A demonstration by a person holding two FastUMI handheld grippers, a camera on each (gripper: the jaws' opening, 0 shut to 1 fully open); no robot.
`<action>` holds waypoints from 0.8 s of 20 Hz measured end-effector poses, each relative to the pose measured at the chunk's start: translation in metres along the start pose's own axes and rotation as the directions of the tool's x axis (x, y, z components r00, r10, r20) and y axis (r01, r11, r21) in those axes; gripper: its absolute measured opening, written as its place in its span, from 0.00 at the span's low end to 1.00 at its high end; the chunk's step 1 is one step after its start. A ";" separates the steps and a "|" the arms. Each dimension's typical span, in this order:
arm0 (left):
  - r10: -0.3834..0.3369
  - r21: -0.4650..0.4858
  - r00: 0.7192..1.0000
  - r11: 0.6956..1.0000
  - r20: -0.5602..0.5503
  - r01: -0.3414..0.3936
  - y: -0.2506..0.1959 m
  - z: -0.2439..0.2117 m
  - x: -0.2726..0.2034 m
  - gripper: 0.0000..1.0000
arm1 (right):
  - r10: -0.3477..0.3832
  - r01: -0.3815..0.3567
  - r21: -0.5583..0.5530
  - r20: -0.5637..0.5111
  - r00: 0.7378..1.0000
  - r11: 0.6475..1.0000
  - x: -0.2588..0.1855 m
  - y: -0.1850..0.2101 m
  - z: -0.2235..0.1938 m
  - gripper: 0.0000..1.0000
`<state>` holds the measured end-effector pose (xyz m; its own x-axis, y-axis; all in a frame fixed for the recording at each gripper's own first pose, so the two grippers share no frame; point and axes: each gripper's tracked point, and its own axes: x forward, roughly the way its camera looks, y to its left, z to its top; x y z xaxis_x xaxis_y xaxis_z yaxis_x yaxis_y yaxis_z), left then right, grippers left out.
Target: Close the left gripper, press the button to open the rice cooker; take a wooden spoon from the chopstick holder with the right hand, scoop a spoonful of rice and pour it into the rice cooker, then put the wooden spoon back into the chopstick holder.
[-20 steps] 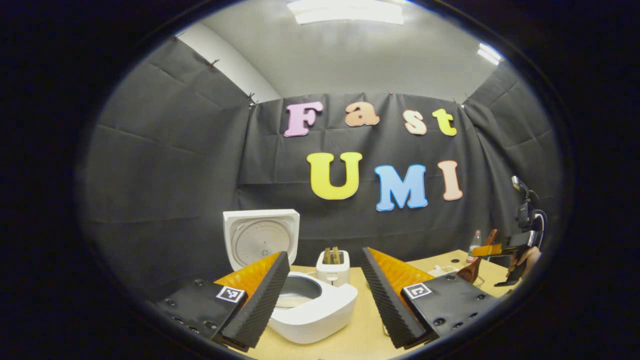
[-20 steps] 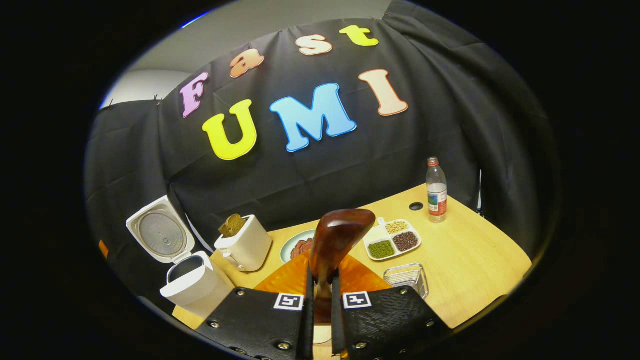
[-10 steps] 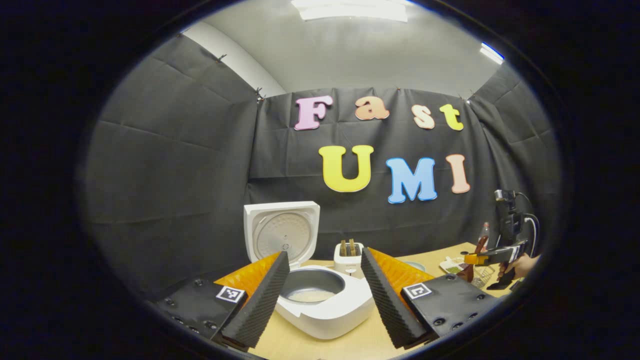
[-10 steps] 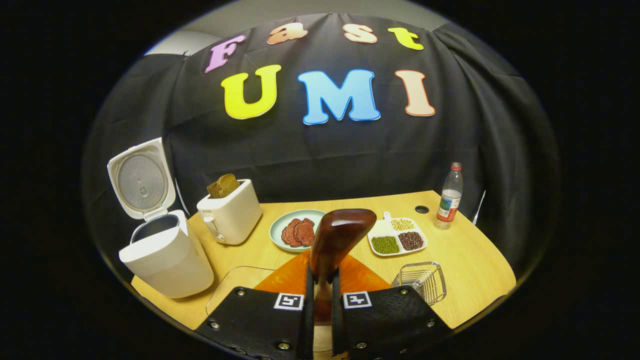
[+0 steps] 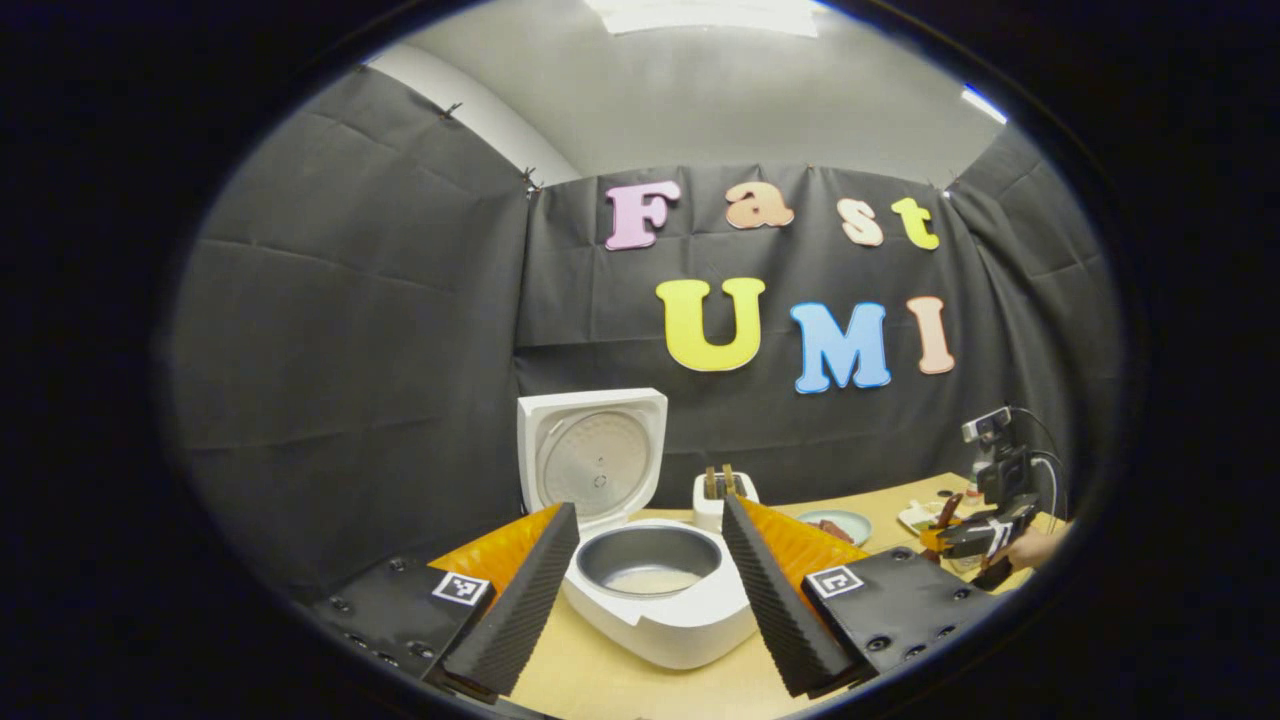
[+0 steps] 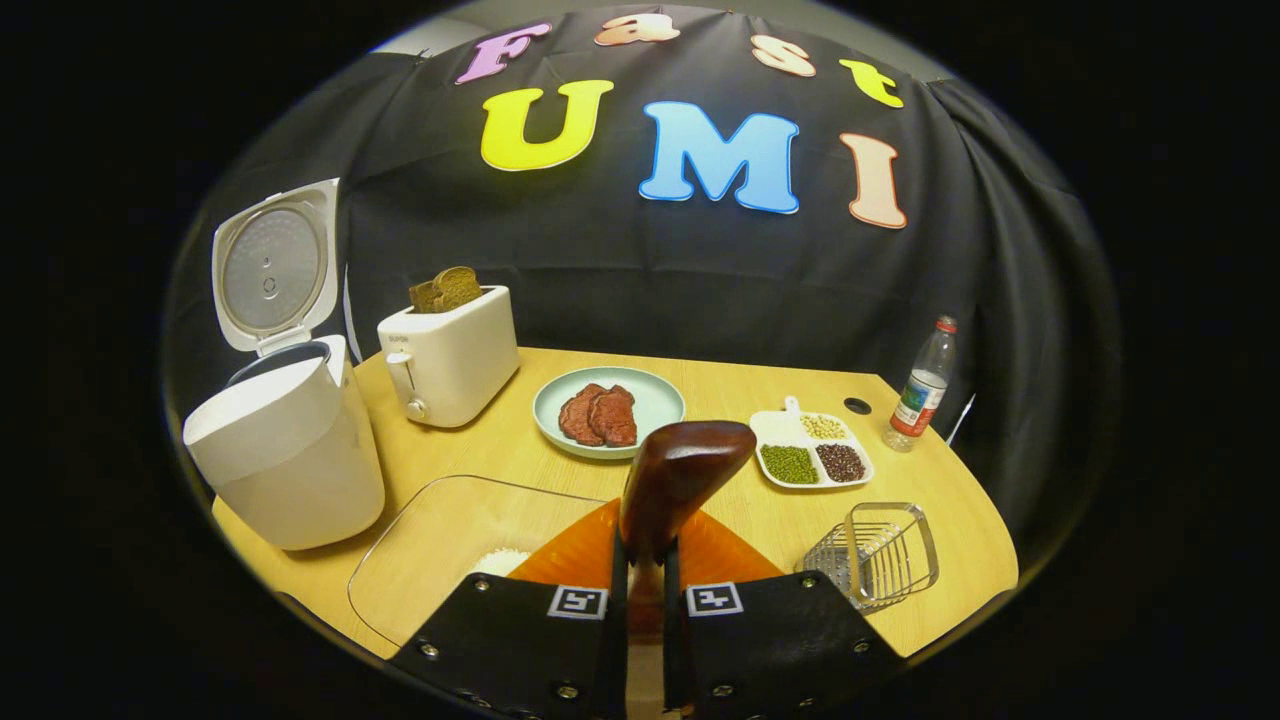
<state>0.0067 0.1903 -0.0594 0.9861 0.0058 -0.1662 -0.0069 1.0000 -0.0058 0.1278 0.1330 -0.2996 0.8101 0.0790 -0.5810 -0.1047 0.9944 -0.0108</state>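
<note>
Wooden spoon [image 6: 676, 480], bowl upward, is clamped by its handle between the fingers of my right gripper [image 6: 645, 640], above the clear tray [image 6: 440, 540] holding rice [image 6: 497, 560]. My left gripper [image 5: 648, 585] is spread wide, framing the cooker [image 5: 655, 590], lid [image 5: 592, 455] raised; a little rice seems to lie in its pot. Wire holder [image 6: 880, 555] stands at the table's right.
</note>
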 end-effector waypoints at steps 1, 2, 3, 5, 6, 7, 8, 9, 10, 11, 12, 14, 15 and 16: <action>0.001 -0.003 1.000 1.000 -0.001 -0.001 0.002 -0.001 0.000 0.99 | 0.011 -0.011 0.003 -0.006 1.000 1.000 -0.001 0.008 -0.002 0.14; 0.002 -0.006 1.000 1.000 -0.002 -0.002 0.002 -0.002 0.001 0.94 | 0.025 -0.025 0.007 -0.011 1.000 1.000 -0.002 0.017 -0.004 0.15; 0.002 -0.008 1.000 1.000 -0.003 -0.002 0.002 -0.003 0.004 0.94 | 0.042 -0.042 0.015 -0.015 0.999 0.999 -0.003 0.025 -0.006 0.15; -0.001 -0.012 1.000 1.000 -0.003 0.001 0.003 -0.004 0.006 0.94 | 0.069 -0.068 0.042 -0.018 0.997 0.997 -0.006 0.038 -0.006 0.14; -0.003 -0.013 1.000 1.000 -0.004 0.003 0.003 -0.004 0.008 0.99 | 0.083 -0.082 0.059 -0.022 0.996 0.995 -0.008 0.044 -0.008 0.15; -0.005 -0.014 1.000 1.000 -0.006 0.005 0.003 -0.005 0.009 0.94 | 0.097 -0.094 0.077 -0.028 0.995 0.993 -0.009 0.049 -0.008 0.15; -0.007 -0.016 1.000 1.000 -0.006 0.007 0.003 -0.005 0.010 0.94 | 0.115 -0.111 0.098 -0.029 0.993 0.989 -0.010 0.056 -0.007 0.14; -0.008 -0.016 1.000 1.000 -0.006 0.008 0.003 -0.006 0.013 0.94 | 0.131 -0.126 0.123 -0.034 0.991 0.984 -0.012 0.061 -0.008 0.15; -0.011 -0.017 1.000 1.000 -0.006 0.010 0.003 -0.005 0.014 0.94 | 0.146 -0.140 0.156 -0.034 0.989 0.978 -0.013 0.066 -0.008 0.15; -0.013 -0.017 1.000 1.000 -0.007 0.012 0.002 -0.007 0.015 0.99 | 0.160 -0.150 0.195 -0.035 0.987 0.969 -0.014 0.069 -0.008 0.15; -0.014 -0.016 1.000 1.000 -0.006 0.014 0.003 -0.006 0.016 0.94 | 0.173 -0.159 0.241 -0.040 0.984 0.957 -0.015 0.072 -0.009 0.14; -0.016 -0.015 1.000 1.000 -0.005 0.016 0.004 -0.004 0.017 0.94 | 0.197 -0.170 0.335 -0.046 0.979 0.927 -0.015 0.074 -0.011 0.14; -0.016 -0.013 1.000 1.000 -0.002 0.016 0.003 -0.004 0.016 0.94 | 0.206 -0.172 0.384 -0.049 0.977 0.907 -0.014 0.073 -0.011 0.14; -0.016 -0.011 1.000 1.000 0.000 0.016 0.004 -0.003 0.017 0.99 | 0.217 -0.174 0.433 -0.051 0.975 0.884 -0.014 0.071 -0.013 0.14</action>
<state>0.0227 0.1944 -0.0650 0.9860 -0.0102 -0.1665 0.0070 0.9998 -0.0195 0.1019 0.2014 -0.3026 0.7379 0.2889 -0.6100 0.0165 0.8958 0.4442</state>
